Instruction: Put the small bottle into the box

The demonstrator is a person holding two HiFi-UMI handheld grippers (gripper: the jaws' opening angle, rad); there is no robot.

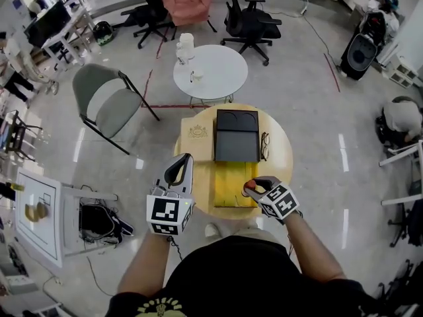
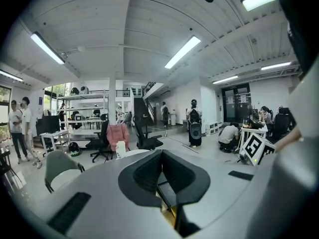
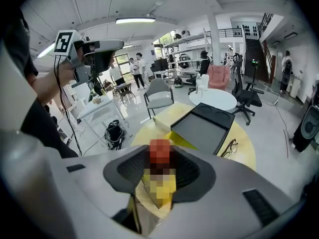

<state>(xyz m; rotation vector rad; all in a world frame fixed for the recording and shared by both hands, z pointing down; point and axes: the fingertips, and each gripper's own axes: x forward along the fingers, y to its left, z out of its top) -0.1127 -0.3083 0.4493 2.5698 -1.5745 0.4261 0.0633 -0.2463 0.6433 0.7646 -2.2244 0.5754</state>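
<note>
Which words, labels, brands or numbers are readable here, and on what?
No text is readable.
Emblem on the tan lid: too small to read.
Yellow print on the shirt: too small to read.
Label on the small bottle: blurred.

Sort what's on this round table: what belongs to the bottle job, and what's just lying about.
Job:
small bottle, red cap, clamped in the right gripper
black box
yellow packaging next to it, probably part of that box

Lying about:
glasses, beside the black box
beige box, on its other side
</note>
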